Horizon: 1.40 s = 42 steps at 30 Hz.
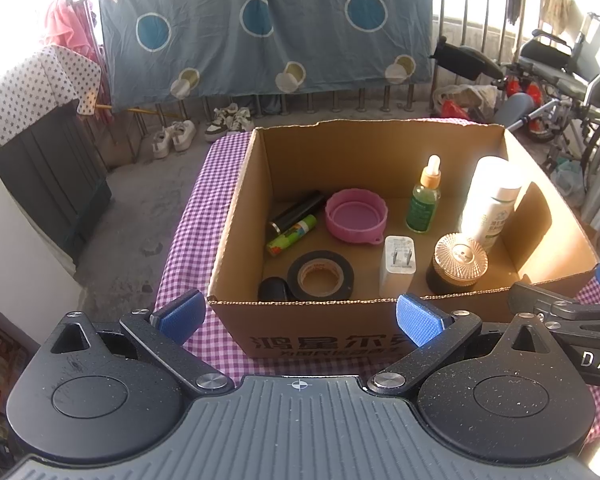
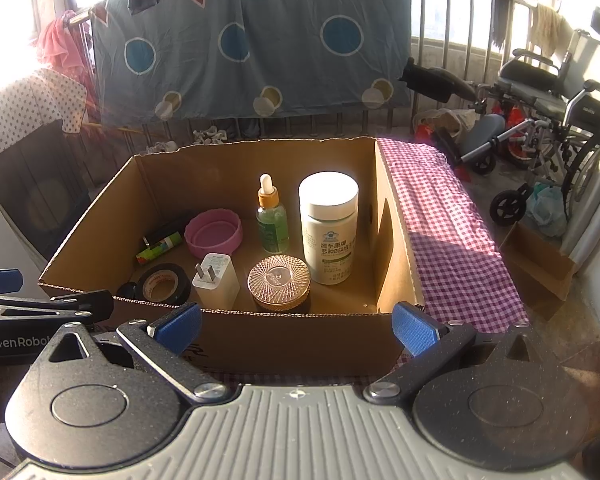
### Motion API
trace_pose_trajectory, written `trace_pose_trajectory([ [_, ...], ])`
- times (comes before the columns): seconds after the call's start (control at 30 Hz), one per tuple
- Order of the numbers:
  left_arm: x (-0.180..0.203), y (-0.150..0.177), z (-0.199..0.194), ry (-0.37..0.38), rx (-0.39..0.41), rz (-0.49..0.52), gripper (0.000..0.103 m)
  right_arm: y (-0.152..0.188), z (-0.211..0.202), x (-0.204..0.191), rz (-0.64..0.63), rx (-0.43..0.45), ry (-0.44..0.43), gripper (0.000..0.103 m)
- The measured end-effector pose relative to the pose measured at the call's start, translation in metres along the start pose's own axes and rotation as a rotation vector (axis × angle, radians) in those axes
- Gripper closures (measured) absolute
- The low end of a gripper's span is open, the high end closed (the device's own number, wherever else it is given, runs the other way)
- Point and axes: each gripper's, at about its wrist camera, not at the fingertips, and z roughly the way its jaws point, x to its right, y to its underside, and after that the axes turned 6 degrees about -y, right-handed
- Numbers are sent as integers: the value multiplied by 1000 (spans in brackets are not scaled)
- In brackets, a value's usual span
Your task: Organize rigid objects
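Note:
An open cardboard box (image 1: 312, 332) (image 2: 300, 344) stands on a purple checked cloth (image 1: 196, 208) (image 2: 452, 240). Inside are a pink bowl (image 1: 356, 216) (image 2: 214, 234), a green dropper bottle (image 1: 424, 200) (image 2: 272, 220), a white jar (image 1: 492, 200) (image 2: 329, 228), a round glass-lidded jar (image 1: 458, 264) (image 2: 279, 282), a white charger (image 1: 398, 266) (image 2: 216, 280), a black tape roll (image 1: 321, 275) (image 2: 164, 283), and a green tube (image 1: 292, 235) (image 2: 158, 249). My left gripper (image 1: 300, 318) and right gripper (image 2: 298, 326) are open and empty, just before the box's near wall.
A wheelchair (image 2: 548, 120) and a small cardboard box (image 2: 540, 272) stand on the floor at the right. A blue sheet (image 1: 260, 20) hangs on the railing behind. Shoes (image 1: 176, 136) lie on the floor. A dark cabinet (image 1: 48, 176) stands at the left.

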Motion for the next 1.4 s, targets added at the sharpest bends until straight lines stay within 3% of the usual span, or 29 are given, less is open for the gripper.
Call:
trace_pose_trajectory([
  [1.4, -1, 0, -1, 0, -1, -3, 1, -4, -2, 0, 1, -4, 2, 0],
])
